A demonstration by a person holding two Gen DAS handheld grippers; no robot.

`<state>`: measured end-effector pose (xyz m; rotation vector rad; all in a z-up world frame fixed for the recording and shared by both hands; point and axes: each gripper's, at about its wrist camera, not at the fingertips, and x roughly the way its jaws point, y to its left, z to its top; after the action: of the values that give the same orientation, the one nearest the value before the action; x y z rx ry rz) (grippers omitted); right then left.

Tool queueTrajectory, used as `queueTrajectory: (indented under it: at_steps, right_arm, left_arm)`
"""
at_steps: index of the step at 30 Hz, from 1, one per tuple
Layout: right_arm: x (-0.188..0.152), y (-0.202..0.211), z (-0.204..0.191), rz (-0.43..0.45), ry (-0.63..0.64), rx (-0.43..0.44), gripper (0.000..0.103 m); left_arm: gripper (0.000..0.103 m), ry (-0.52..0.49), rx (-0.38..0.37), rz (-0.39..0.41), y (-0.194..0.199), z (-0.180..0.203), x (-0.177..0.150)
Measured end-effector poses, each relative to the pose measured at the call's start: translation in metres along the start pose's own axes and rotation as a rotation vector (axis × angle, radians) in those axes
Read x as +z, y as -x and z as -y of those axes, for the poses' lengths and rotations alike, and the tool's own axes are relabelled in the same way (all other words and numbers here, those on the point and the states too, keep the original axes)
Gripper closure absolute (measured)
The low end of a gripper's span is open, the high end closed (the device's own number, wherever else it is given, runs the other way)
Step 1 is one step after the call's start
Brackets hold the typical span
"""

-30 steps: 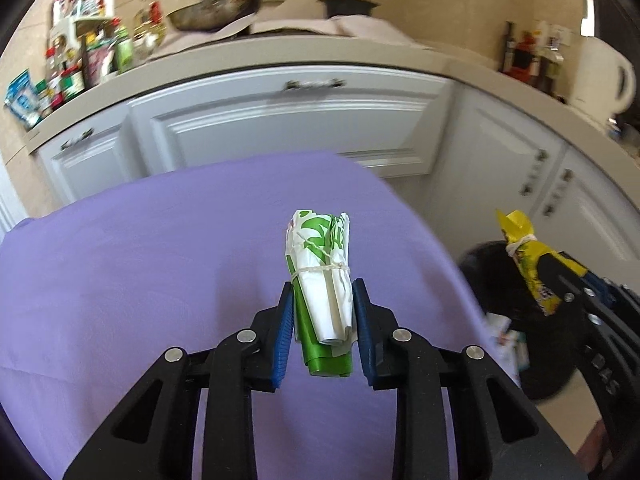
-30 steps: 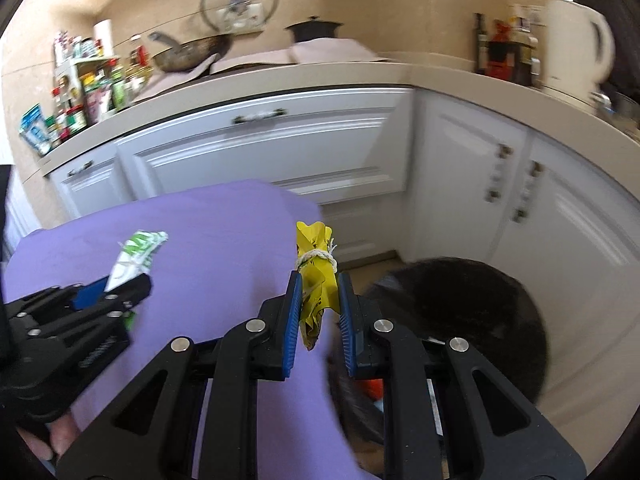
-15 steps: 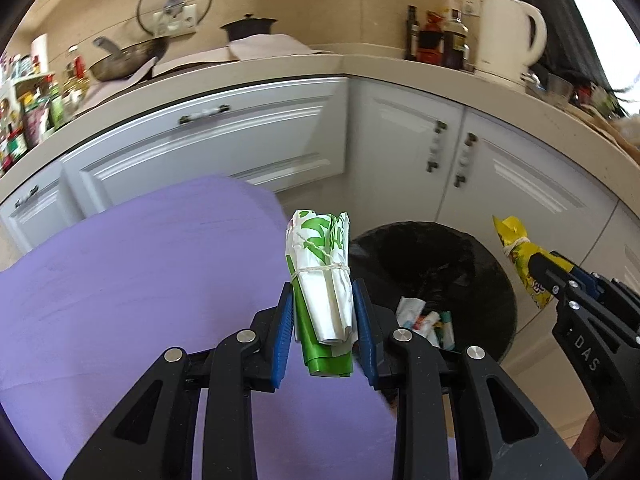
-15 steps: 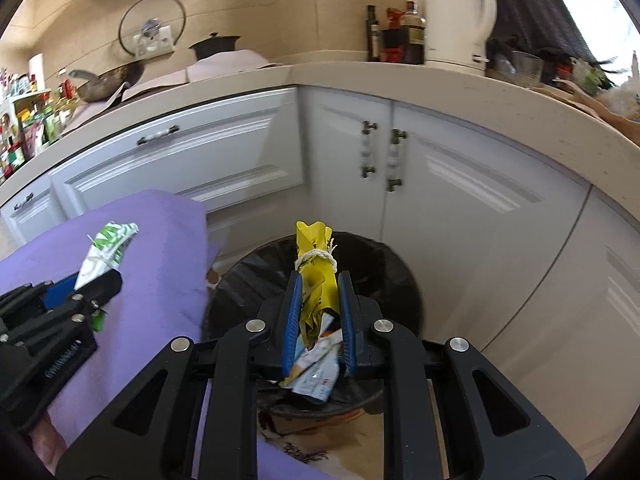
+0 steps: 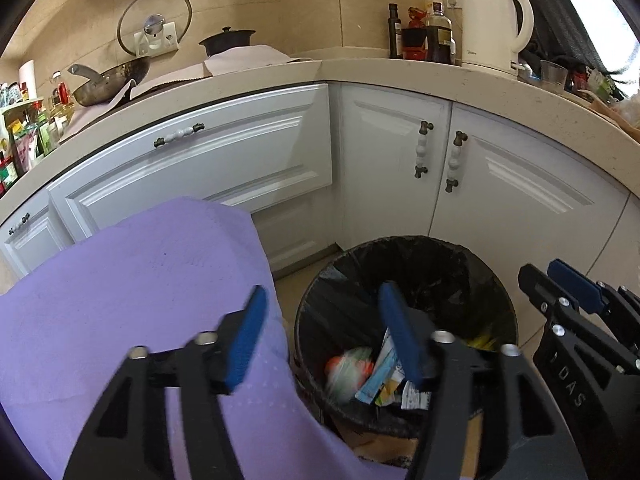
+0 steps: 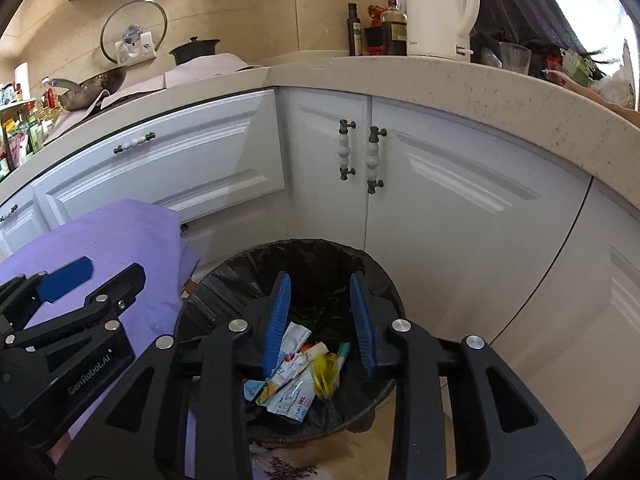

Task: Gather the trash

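Opening over the bin [image 5: 404, 276], both hand-held grippers have just let go of their loads. A second ago the left hand-held gripper [image 5: 320, 336] pinched a green-and-white packet and the right hand-held gripper [image 6: 320, 316] a yellow one; now nothing sits between either pair of pads, and both sets of jaws are opening, the left much the wider. A blurred green, white and orange shape [image 5: 348, 368] at lower centre of the left view looks like the green packet dropping among the wrappers [image 5: 384, 384] in the bin. In the right view a smeared yellow packet [image 6: 326, 374] lies low in the bin, below the spread pads, beside the other wrappers.

Both pieces of trash are therefore in the bin, so this round of collecting looks done; whether more trash waits on the purple cloth [image 5: 132, 280] cannot be told, since the part in view is bare.

Both hand-held grippers tilt forward and down toward the black liner, side by side: the right one shows at the right edge of the left view, the left one at the lower left of the right view, over the cloth's edge.
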<state>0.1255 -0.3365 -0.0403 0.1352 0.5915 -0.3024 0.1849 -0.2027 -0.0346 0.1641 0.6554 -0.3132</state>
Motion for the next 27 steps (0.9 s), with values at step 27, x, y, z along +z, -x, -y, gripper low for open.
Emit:
queueTrajectory:
  at_steps: [27]
  right_arm:
    - [0.001,0.114,-0.021,0.123,0.017,-0.016,0.038]
  left_arm:
    - [0.018,0.036,0.029,0.119,0.107,-0.034,-0.017]
